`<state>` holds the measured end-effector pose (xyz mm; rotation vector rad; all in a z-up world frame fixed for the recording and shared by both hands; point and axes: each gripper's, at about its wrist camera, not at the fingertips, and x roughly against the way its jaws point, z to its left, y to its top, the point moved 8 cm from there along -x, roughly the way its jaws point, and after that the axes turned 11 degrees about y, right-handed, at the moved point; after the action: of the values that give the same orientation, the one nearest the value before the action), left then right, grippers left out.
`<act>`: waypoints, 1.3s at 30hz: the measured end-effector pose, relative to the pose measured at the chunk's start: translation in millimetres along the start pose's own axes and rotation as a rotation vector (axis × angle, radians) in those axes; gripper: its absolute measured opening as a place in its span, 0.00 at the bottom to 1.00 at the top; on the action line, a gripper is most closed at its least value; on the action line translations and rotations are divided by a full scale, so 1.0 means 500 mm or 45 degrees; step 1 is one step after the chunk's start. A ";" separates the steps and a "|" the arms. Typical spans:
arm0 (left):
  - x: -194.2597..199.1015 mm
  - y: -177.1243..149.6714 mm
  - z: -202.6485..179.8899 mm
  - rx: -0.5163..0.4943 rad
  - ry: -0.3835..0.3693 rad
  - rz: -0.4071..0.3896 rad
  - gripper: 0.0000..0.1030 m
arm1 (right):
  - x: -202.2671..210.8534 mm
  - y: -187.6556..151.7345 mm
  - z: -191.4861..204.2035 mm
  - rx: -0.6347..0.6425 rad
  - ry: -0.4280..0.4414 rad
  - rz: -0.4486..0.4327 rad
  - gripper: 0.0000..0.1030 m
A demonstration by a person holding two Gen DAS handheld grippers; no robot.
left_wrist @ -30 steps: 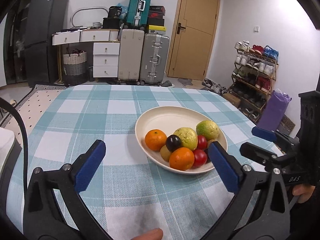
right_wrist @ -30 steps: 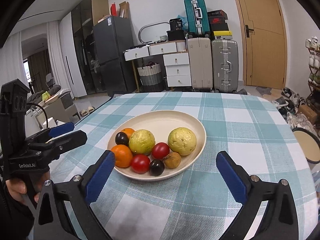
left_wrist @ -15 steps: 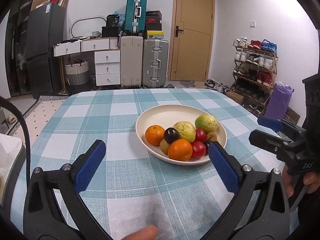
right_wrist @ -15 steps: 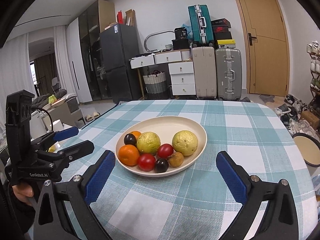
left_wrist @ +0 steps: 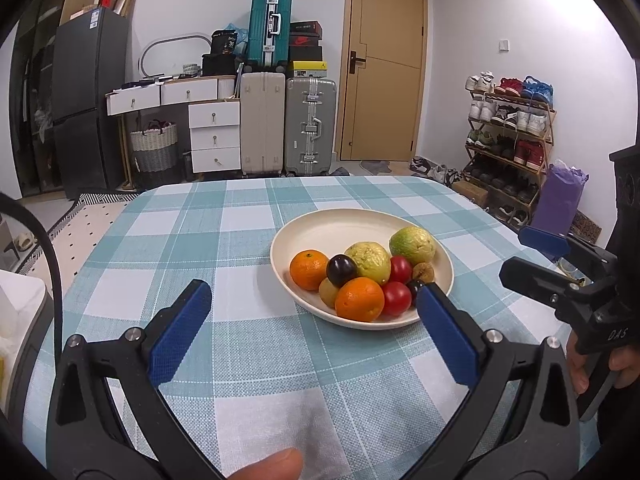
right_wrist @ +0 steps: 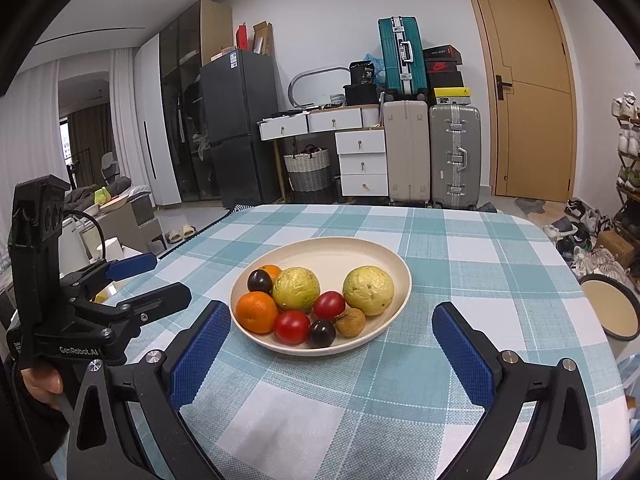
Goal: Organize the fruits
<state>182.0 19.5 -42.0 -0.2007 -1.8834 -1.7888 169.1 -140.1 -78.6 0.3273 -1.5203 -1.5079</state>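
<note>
A cream plate point(left_wrist: 320, 228) point(right_wrist: 340, 250) sits mid-table on a teal checked cloth. It holds two oranges point(left_wrist: 359, 299) point(right_wrist: 256, 312), two yellow-green guavas point(left_wrist: 412, 245) point(right_wrist: 368, 290), red tomatoes point(left_wrist: 396, 298) point(right_wrist: 291, 327), dark plums point(left_wrist: 341, 270) point(right_wrist: 322, 333) and a small brown fruit point(right_wrist: 350, 321). My left gripper point(left_wrist: 316, 334) is open and empty, just in front of the plate's left side. My right gripper point(right_wrist: 332, 352) is open and empty, just in front of the plate. Each gripper shows in the other's view point(left_wrist: 548, 258) point(right_wrist: 136, 280).
A round stool point(right_wrist: 610, 306) stands off the table's right edge. A shoe rack point(left_wrist: 508, 148) is at the right wall. Suitcases point(left_wrist: 310, 124), drawers and a fridge point(right_wrist: 236, 128) stand at the far wall. The checked cloth point(left_wrist: 192, 240) stretches left of the plate.
Both grippers have drawn back and risen a little from the plate, so it looks smaller and farther. Both stay open. The fruits have not moved.
</note>
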 end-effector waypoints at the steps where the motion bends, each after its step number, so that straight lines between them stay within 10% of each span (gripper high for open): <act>1: -0.001 0.000 0.001 0.002 0.001 0.002 1.00 | 0.002 -0.001 0.000 -0.002 0.000 0.000 1.00; 39: -0.004 0.002 0.003 0.004 -0.001 0.000 1.00 | 0.009 0.001 -0.004 -0.010 -0.004 -0.014 1.00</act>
<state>183.8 21.4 -42.1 -0.2004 -1.8868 -1.7855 168.6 -144.4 -76.6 0.3296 -1.5169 -1.5227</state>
